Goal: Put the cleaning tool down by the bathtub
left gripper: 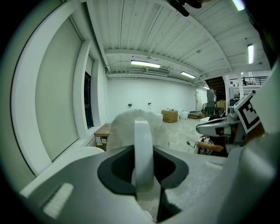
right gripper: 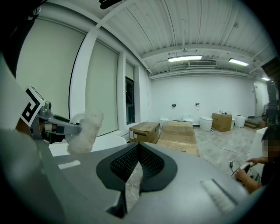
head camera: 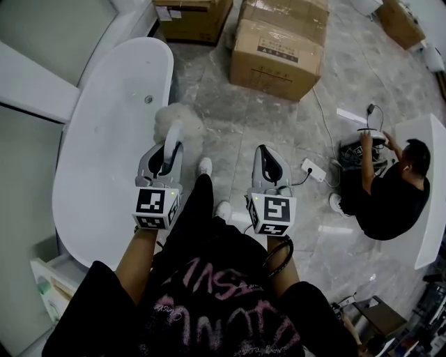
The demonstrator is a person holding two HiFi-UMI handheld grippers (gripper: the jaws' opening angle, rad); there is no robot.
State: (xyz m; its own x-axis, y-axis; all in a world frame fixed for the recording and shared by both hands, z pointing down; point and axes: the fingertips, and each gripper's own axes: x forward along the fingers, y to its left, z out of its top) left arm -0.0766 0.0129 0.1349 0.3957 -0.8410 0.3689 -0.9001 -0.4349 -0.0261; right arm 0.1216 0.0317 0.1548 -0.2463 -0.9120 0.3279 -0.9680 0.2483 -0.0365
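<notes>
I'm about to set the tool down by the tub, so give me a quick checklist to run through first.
1. Grip on tool: ok, left gripper is shut on its white handle.
2. Right gripper free: ok, jaws together, nothing between them.
3. Tool near tub: ok, it hangs beside the rim.
4. Floor under the tool: cannot tell, the tool hides it.
5. Tool set down: not ok, held in the air.
6. Seated person out of the way: ok, far right.

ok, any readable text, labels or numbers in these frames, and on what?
Nothing reads cleanly.
Label on the front cardboard box: too small to read.
White label on the far box: blurred.
Pink lettering on the black shirt: distorted, illegible.
Marker cubes: square codes only, no words.
</notes>
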